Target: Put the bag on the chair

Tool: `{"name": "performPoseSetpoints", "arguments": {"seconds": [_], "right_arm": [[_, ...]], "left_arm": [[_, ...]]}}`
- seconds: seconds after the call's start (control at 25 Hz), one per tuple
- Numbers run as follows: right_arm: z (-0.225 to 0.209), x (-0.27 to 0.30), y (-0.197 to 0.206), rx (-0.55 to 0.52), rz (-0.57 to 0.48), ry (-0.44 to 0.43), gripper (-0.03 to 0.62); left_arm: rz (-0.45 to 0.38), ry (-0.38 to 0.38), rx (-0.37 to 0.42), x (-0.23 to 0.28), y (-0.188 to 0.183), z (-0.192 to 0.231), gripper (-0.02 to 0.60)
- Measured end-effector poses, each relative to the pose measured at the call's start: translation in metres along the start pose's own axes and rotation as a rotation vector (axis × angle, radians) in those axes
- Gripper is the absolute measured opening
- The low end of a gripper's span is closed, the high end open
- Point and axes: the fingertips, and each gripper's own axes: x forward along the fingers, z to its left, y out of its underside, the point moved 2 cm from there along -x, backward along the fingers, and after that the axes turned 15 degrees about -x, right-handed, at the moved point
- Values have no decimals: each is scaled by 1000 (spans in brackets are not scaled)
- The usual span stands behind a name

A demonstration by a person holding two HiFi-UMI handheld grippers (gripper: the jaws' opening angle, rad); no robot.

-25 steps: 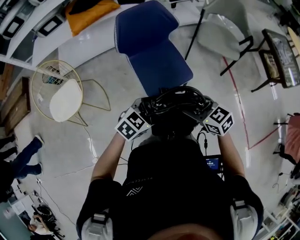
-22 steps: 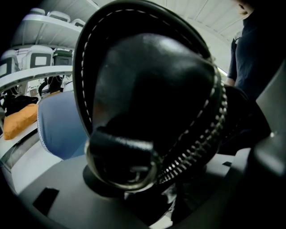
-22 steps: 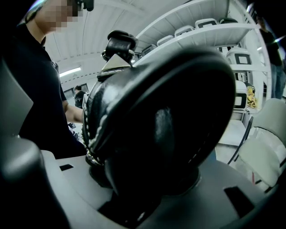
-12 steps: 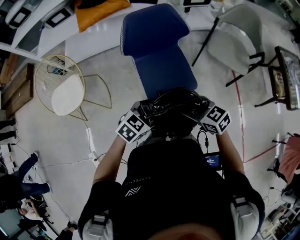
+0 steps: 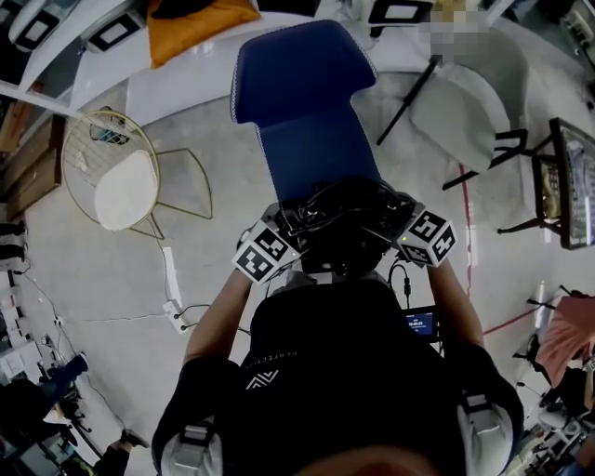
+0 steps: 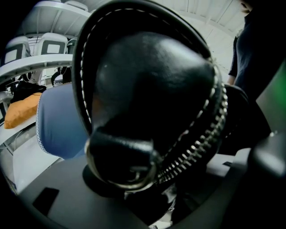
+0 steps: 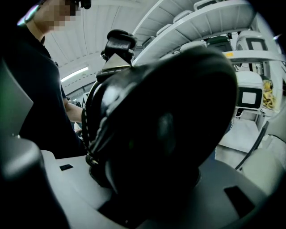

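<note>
Bag (image 5: 346, 221) hides front edge of blue chair (image 5: 305, 102).

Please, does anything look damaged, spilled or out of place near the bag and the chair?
Nothing stands out. The black bag is held between the left gripper and the right gripper, by the upright blue chair's front edge.

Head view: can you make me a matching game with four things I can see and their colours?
Things:
1. bag
2. chair just past the bag
3. seat pad of the round wire chair
4. cushion at the top left

Colours:
A. orange
B. white
C. black
D. blue

Pairs: 1-C, 2-D, 3-B, 4-A.
</note>
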Motion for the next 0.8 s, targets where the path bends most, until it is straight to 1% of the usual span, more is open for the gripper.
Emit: {"name": "performPoseSetpoints", "arguments": {"seconds": [0.16,0.36,0.52,0.8], "right_arm": [[-25,-1,3,-3,9,-12,230],[-61,0,13,0,26,-35,232],[-88,6,17,0,36,-72,232],[-133,25,26,1,65,-139,232]], "left_arm": [[-11,-1,-13,14,-17,11,321],[0,-9,-45,40,-34,28,322],[-12,-15,-85,57,-46,42,322],[-9,-43,-156,80,-60,76,322]]}}
